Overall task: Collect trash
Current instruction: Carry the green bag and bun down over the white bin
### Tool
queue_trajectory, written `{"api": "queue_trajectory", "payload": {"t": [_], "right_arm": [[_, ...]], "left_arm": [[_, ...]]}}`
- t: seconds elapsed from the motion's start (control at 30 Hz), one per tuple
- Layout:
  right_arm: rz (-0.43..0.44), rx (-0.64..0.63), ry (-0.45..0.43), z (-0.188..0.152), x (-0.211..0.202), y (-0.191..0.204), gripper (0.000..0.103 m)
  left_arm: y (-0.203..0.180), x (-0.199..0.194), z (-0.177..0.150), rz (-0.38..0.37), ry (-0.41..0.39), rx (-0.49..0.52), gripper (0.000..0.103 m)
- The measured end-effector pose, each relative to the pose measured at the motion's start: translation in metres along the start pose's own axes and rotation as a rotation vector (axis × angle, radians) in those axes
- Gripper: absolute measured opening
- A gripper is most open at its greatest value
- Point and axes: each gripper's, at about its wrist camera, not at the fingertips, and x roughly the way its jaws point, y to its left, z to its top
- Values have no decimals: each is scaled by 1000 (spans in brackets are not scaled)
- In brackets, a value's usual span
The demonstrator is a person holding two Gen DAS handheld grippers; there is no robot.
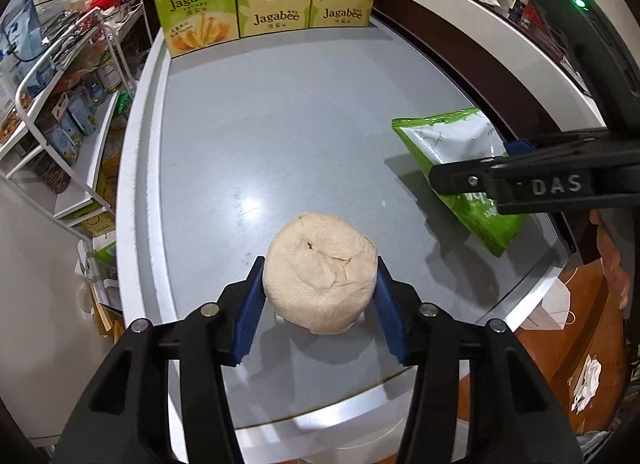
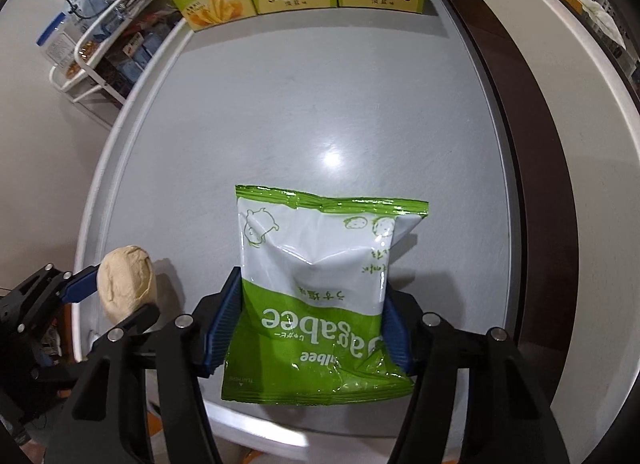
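Left tongs [image 1: 320, 292] clamp a soft beige crumpled tissue wad [image 1: 320, 276], right tongs [image 2: 312, 320] clamp a glossy green-white crinkled snack bag [image 2: 316, 288], both over the smooth grey worktop [image 1: 280, 124], near edge.

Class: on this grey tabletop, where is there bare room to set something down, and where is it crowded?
Bare: the grey tabletop between the three Jagabee boxes and the snack bag. Crowded: the near edge, with the paper wad and the bag.
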Motion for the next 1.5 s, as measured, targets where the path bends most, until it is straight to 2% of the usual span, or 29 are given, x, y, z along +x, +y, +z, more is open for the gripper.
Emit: {"api": "queue_trajectory", "payload": {"t": [0.23, 0.5, 1.07, 1.27, 1.5], "right_arm": [[49, 5, -13, -10, -7, 13, 60], [66, -5, -36, -32, -20, 19, 60], [150, -65, -116, -83, -82, 35, 60], [178, -136, -95, -106, -92, 50, 60], [190, -205, -31, -137, -85, 64, 60]], "left_arm": [[7, -11, -7, 14, -17, -26, 52], [9, -32, -15, 22, -57, -45, 52], [1, -91, -45, -4, -117, -37, 52], [-9, -107, -65, -20, -113, -2, 52], [-21, -110, -98, -36, -58, 47, 52]]}}
